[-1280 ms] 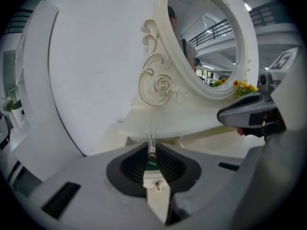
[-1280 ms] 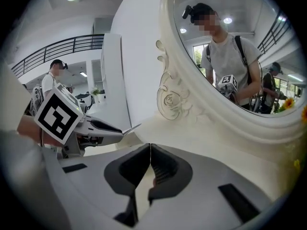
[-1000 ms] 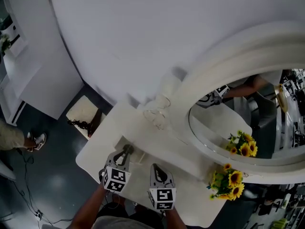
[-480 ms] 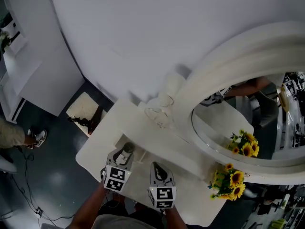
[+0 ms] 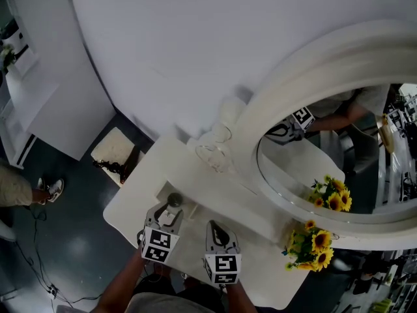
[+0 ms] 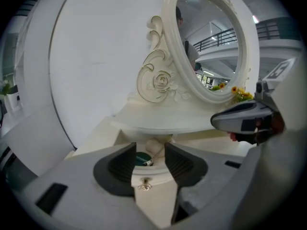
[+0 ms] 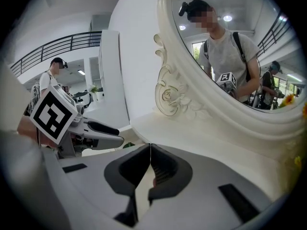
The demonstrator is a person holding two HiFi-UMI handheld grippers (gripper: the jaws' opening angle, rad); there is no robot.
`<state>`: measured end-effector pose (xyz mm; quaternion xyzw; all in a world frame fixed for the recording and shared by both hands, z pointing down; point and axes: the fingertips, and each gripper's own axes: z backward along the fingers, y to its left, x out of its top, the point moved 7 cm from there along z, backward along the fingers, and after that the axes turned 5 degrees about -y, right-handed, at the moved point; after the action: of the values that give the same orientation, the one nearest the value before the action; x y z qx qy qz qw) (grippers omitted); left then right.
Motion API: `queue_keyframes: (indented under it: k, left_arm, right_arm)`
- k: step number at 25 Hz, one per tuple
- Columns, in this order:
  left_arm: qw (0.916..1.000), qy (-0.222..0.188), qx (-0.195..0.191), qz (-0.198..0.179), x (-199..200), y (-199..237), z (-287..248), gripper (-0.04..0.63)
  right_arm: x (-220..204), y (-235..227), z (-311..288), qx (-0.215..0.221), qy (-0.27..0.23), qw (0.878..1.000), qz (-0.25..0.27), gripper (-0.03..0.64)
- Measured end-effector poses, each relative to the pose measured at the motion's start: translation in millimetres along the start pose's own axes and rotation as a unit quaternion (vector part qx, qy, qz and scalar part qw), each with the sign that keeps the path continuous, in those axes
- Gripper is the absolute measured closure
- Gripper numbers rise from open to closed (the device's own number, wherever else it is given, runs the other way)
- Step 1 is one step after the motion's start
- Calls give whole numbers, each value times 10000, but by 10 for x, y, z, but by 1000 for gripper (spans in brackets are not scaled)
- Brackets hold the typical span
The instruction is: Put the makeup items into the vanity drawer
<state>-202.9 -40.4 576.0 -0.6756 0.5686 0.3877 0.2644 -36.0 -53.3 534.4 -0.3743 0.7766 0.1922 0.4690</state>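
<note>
White vanity drawer [image 6: 149, 201] w/ round green compact [image 6: 142, 158] inside; left tool [image 6: 149, 148] just opened, empty; right tool [image 7: 150, 152] closed.

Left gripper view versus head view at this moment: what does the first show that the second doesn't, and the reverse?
Only the left gripper view: the knob of the open drawer and the carved rose on the mirror frame, seen past the left claw, whose jaws have just been opening and grip nothing. Only the head view: the cushioned stool and a shoe on the floor, plus the clear glass on the tabletop. Both: the drawer itself, the oval mirror, the sunflowers and the right claw.
</note>
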Motion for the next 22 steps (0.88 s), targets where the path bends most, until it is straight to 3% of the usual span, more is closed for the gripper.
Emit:
queue_keyframes:
  k: [7,16,22]
  left_arm:
    - [9990,-412,60,-181,189,-141,204,426]
    - [9949,-917,131,-404,463,-634,639,428]
    - [9897,-1263,-148,-661,726,-1159,820,430]
  right_arm:
    - [128,-52,210,-57,-291,9995,111,601]
    - [311,-269,772,-273,-856,9958,179,601]
    - [366,-487,1286,-583,-1194,9911,120,601]
